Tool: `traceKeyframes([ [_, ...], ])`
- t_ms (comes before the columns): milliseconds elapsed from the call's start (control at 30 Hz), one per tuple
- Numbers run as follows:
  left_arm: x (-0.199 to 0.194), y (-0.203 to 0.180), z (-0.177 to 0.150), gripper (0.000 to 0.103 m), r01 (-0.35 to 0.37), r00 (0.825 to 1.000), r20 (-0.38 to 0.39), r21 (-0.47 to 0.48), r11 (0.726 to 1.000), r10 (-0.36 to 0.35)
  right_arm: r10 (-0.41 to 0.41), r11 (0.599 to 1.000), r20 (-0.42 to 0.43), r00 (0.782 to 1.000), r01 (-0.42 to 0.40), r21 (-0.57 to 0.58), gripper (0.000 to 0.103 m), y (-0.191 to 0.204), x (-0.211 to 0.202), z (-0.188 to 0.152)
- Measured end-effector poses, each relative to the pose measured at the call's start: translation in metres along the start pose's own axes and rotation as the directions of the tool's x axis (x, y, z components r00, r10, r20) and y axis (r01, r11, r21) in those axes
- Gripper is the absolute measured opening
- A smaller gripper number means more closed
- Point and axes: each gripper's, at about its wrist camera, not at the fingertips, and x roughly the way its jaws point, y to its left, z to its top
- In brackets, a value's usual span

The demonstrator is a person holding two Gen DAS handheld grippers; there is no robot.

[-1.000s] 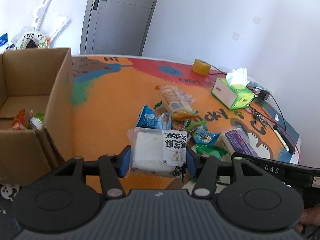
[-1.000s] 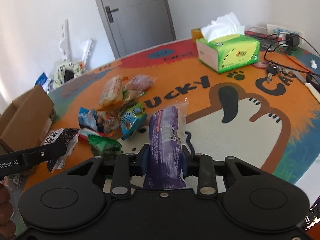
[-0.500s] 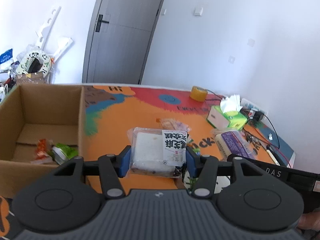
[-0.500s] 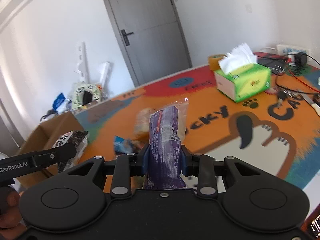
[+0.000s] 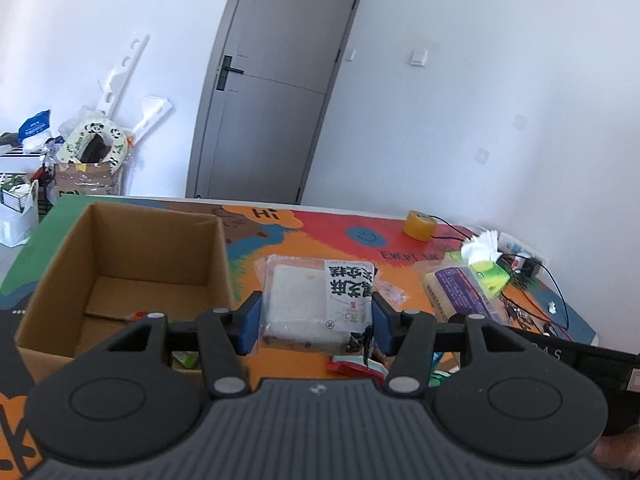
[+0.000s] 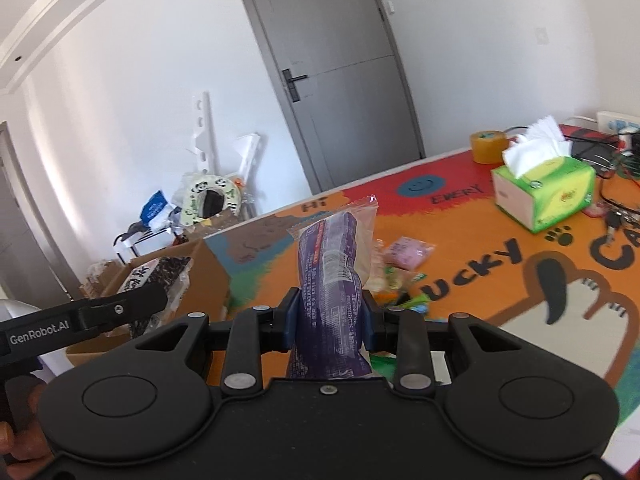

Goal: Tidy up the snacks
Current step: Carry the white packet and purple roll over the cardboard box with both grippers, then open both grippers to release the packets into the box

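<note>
Cardboard box (image 5: pixel 132 240) — contents (partly) hidden.

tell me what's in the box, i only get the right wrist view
observer: The box floor is mostly bare; a green snack lies by its front wall.
operator: is the left grip square
observer: Yes. The left gripper has a blue pad pressed on each side of the white packet, which lies flat.
operator: anything under it
observer: A red wrapper lies on the table just below the packet.
</note>
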Motion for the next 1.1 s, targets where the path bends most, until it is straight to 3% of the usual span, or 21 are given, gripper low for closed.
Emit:
traceKeyframes([
  [567,-0.011,0.065,0.016,0.054,-0.094,0.994,0.043,-0.095,0.991,0.099,0.103,0.993,-0.023,0.994,-0.104,-0.058,0.031,0.059,0.036,0.01],
  [1100,0.001,0.116,0.018,0.057,-0.189,0.981,0.001,-0.17,0.967,0.192,0.192,0.974,-0.074,0.978,-0.2,-0.108,0.031,0.113,0.075,0.011],
])
